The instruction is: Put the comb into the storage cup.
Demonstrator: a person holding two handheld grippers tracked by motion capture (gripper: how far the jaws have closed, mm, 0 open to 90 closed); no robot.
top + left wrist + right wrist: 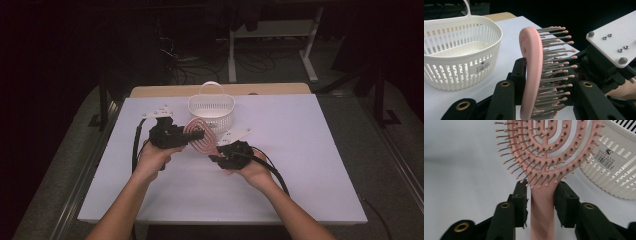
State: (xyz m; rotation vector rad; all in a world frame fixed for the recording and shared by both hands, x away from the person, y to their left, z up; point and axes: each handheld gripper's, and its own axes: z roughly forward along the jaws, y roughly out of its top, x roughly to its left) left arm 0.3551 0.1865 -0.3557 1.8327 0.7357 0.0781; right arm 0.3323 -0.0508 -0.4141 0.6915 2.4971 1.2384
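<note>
Handover in progress: the left gripper [192, 135] clamps the pink hairbrush [201, 136]; the right gripper [216, 156] has released the handle. Next, I think, the basket [211, 111].

The pink hairbrush [532, 75] is smooth matt plastic; the white slatted basket [461, 62] looks slightly glossy plastic.
</note>
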